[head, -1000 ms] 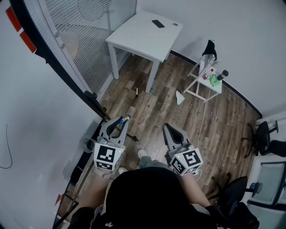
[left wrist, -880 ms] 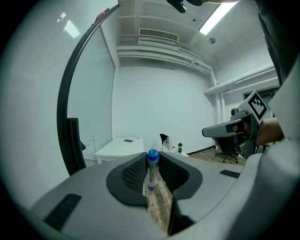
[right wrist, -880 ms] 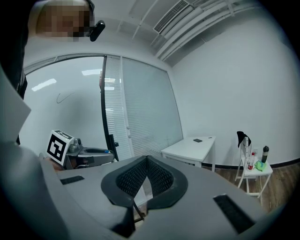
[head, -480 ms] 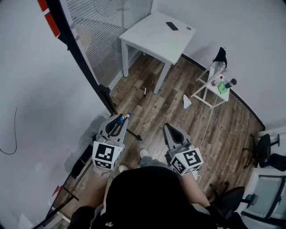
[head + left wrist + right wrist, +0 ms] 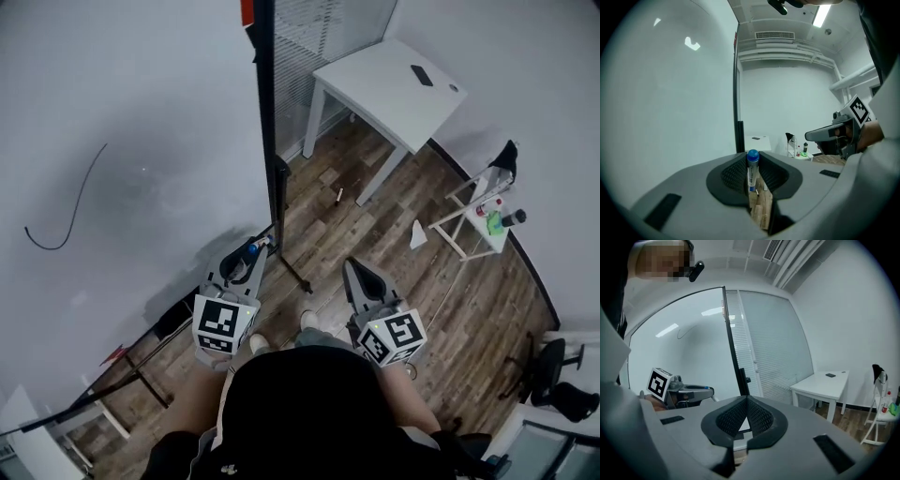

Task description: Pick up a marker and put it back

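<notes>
Blue-capped white marker [image 5: 751, 172], plain white table [image 5: 375, 89], brown wood-plank floor [image 5: 375, 244].

A person holds a gripper in each hand, side by side in front of the body, both pointing forward. The left gripper [image 5: 249, 255] has its jaws clamped on an upright blue-capped marker [image 5: 752, 172]. The right gripper [image 5: 356, 270] has its jaws pressed together, holding nothing.
</notes>
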`<state>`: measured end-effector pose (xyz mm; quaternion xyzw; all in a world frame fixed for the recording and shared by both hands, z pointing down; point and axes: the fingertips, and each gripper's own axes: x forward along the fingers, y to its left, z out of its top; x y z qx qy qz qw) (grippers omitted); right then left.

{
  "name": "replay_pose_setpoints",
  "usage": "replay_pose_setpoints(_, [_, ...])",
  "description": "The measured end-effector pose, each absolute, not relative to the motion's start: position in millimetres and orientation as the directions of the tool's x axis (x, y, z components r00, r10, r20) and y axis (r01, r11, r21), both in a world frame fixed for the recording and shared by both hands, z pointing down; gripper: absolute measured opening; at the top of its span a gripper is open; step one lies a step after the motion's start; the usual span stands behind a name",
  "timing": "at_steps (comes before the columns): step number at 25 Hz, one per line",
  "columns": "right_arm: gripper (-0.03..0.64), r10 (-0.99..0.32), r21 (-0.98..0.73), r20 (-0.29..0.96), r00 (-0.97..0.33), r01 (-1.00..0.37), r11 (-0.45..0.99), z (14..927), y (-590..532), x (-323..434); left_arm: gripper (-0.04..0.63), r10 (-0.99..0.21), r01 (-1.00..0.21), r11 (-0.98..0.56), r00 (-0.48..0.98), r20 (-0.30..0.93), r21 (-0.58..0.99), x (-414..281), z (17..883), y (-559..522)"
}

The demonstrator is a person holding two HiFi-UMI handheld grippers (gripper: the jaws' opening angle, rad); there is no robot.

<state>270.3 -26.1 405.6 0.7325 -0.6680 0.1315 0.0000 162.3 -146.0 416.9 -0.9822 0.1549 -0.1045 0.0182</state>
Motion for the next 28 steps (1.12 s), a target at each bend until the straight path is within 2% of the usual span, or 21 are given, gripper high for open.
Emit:
replay_pose_setpoints(8, [0.028, -0.971, -0.183, 0.223, -0.087, -0.982, 0.046, 416.3, -65.9, 231.4, 0.086, -0.458, -0.462, -0.886, 0.857, 0.237, -0.04, 102.7, 442.1, -169.9])
replay_pose_setpoints(14, [0.028, -0.953, -0.193, 0.26, -0.155, -0.975, 0.106, 429.5, -81.1, 209.8, 0.086, -0.538, -0.553, -0.833, 0.808, 0.239, -0.008, 66.7, 454.5, -182.9])
replay_pose_setpoints(28, [0.028, -0.923, -0.194, 0.294, -0.25, -0.961, 0.198, 439.8, -102.0, 189.5, 0.086, -0.577, -0.603, -0.797, 0.778, 0.249, 0.036, 45.0, 465.3, -181.3])
